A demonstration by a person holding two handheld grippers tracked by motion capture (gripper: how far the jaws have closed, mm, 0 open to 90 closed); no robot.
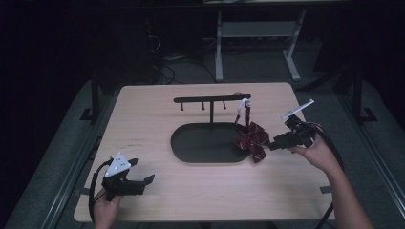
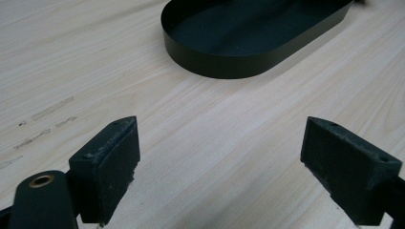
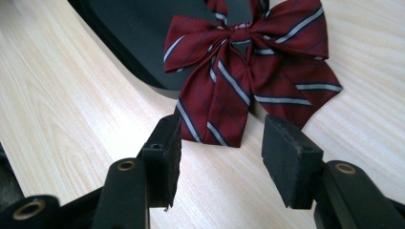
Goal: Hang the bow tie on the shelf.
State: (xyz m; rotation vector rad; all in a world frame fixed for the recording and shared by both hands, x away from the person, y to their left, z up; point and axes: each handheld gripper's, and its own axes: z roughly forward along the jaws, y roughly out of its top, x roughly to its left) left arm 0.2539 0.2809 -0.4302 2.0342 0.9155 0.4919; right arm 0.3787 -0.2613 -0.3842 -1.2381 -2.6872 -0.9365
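Hanging by its white strap from the right end of the black hook stand (image 1: 211,99), the striped maroon bow tie (image 1: 251,140) rests against the right rim of the oval tray (image 1: 191,152), right of centre in the high view. Its long axis runs top to bottom, tails pointing down toward the right gripper (image 3: 220,152), whose jaws stand wide apart just short of the tails, holding nothing. Lower left, the left gripper (image 1: 142,172) rests with its jaws wide and empty over the table (image 1: 143,119).
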